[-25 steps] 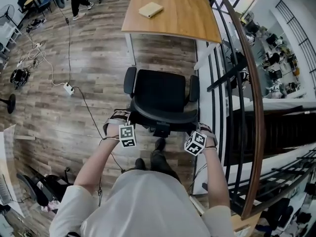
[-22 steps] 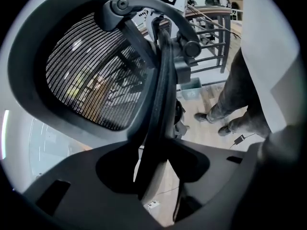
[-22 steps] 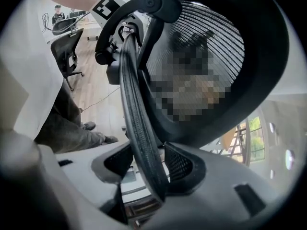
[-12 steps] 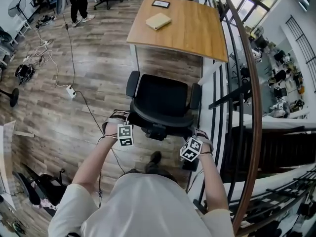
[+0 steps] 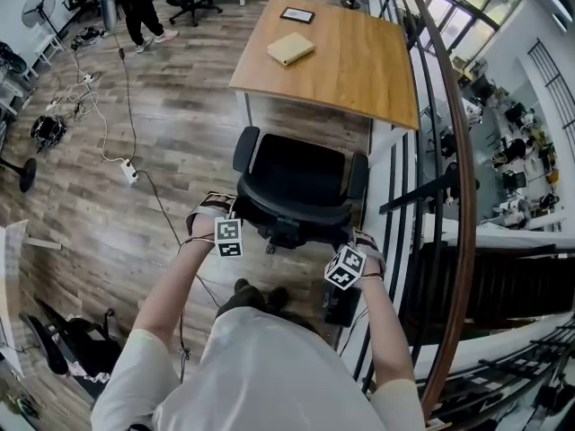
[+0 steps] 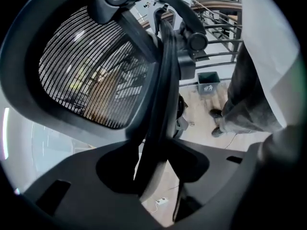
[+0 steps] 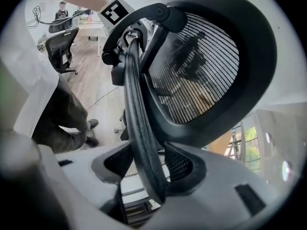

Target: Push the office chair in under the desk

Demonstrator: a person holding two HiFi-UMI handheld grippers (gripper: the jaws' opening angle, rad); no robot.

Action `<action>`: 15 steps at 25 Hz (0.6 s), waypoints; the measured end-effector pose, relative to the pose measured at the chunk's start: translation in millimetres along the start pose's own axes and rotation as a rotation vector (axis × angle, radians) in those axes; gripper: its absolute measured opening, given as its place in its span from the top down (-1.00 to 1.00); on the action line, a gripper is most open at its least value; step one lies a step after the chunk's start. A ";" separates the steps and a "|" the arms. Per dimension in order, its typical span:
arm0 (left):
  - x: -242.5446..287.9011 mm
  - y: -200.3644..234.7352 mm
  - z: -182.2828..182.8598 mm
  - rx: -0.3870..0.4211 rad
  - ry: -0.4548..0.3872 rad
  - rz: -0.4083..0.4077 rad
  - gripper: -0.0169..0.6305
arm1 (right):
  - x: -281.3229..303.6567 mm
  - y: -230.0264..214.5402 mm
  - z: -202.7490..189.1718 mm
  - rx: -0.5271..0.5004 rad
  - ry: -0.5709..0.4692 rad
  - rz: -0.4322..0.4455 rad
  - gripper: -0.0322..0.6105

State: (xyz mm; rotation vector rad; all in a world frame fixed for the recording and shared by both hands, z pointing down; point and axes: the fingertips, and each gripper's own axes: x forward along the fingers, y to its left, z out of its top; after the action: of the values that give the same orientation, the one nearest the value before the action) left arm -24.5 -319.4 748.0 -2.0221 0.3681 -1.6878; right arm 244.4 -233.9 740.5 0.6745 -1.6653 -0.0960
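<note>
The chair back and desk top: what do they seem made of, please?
The chair back: black mesh, light shows through its strands, in a matte, probably plastic frame. The desk top: smooth wood or laminate, going by its grain.

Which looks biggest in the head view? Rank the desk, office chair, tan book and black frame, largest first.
1. desk
2. office chair
3. tan book
4. black frame, only narrowly smaller than the book. It lies farther from the camera, so their true sizes are unsure.
</note>
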 end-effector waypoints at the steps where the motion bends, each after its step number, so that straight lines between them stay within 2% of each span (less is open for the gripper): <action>1: 4.3 7.0 -0.5 -0.001 0.003 0.002 0.41 | 3.5 -6.8 1.6 0.001 0.000 0.000 0.26; 15: 64.6 110.0 -1.2 0.025 -0.039 -0.012 0.42 | 55.7 -108.5 17.7 0.046 0.028 -0.001 0.24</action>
State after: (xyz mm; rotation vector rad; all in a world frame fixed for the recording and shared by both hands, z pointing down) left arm -2.0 -444.9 745.8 -2.0392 0.3209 -1.6494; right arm 265.5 -355.2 739.2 0.7084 -1.6448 -0.0491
